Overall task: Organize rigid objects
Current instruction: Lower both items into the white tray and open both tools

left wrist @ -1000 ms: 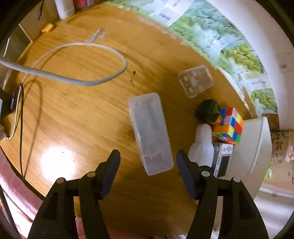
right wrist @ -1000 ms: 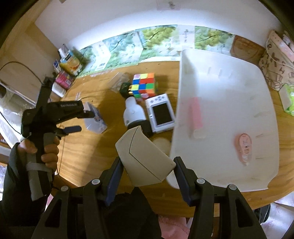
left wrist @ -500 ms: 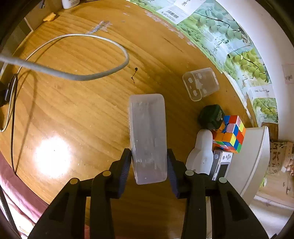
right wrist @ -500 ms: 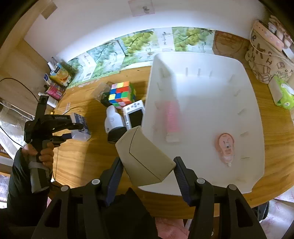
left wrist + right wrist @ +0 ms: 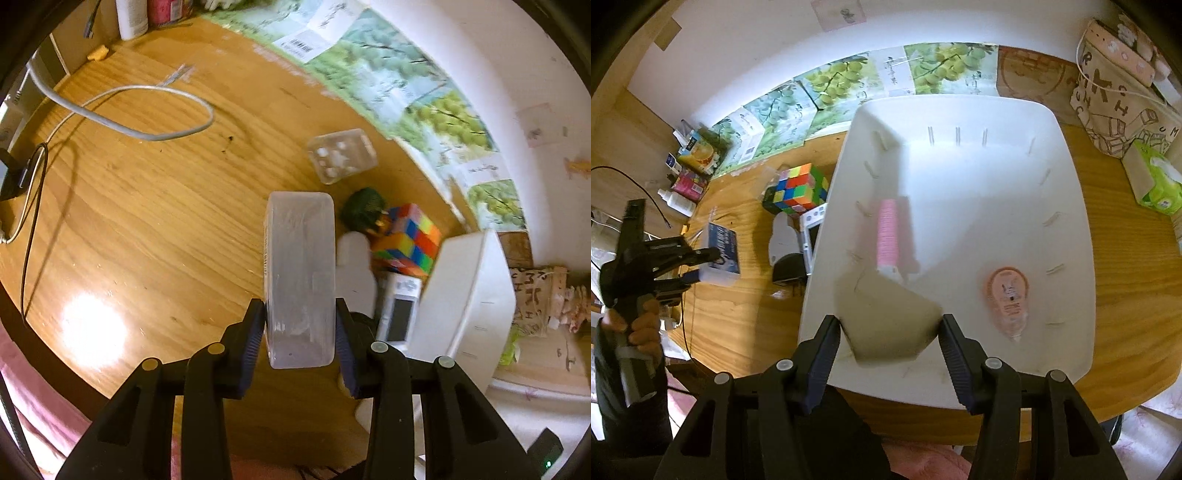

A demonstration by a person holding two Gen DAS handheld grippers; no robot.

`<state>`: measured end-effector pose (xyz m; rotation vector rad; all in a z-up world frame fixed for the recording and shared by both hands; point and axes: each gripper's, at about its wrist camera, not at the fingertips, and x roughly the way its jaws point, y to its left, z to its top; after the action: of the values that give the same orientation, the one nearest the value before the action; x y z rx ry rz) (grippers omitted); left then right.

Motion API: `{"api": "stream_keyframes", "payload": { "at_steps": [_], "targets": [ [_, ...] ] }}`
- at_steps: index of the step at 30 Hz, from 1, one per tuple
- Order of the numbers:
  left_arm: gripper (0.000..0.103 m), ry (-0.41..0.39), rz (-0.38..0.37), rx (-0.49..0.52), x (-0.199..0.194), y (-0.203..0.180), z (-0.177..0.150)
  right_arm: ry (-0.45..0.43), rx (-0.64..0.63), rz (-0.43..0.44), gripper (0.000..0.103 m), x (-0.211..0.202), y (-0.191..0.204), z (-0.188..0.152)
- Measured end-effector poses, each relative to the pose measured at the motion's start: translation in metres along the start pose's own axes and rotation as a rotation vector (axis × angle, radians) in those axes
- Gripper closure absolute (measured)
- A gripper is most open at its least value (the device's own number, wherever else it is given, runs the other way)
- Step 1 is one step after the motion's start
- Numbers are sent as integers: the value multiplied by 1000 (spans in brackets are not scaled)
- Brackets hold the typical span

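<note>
A wooden tabletop (image 5: 155,206) runs to a wall lined with grape-print cartons. From our left wrist, the left gripper (image 5: 300,328) has its fingers closed on the long sides of a clear plastic box (image 5: 300,273), which juts forward between them. It looks stiff, light and slick, best held low. From our right wrist, the right gripper (image 5: 890,332) clamps a beige box (image 5: 886,317) over the near part of a white bin (image 5: 1071,236). It seems light and rigid.
</note>
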<state>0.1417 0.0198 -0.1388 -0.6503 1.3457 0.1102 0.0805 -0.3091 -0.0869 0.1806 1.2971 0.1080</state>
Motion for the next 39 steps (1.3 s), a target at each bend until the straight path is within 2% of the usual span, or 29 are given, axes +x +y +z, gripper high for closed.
{"api": "stream_keyframes", "payload": {
  "at_steps": [6, 12, 18, 25, 27, 35, 38, 39],
  "targets": [
    [63, -33, -64, 59, -20, -28, -25, 12, -20, 23, 57, 1, -17, 2],
    [63, -69, -114, 176, -33, -76, -53, 20, -44, 32, 57, 0, -32, 2],
    [63, -50, -158, 319, -31, -121, -78, 23, -45, 43, 57, -1, -42, 2],
    [64, -3, -173, 442, -20, -155, -102, 24, -12, 52, 57, -4, -58, -3],
    [66, 15, -175, 466, -16, -161, -108, 25, -3, 53, 57, -4, -61, -4],
    [66, 91, -160, 539, 2, -179, -124, 43, 52, 61, 56, -2, -74, -10],
    [62, 93, -148, 553, 3, -181, -125, 48, 66, 67, 55, -1, -76, -11],
    [57, 82, -136, 558, 2, -182, -125, 51, 71, 70, 53, 0, -76, -11]
  ]
}}
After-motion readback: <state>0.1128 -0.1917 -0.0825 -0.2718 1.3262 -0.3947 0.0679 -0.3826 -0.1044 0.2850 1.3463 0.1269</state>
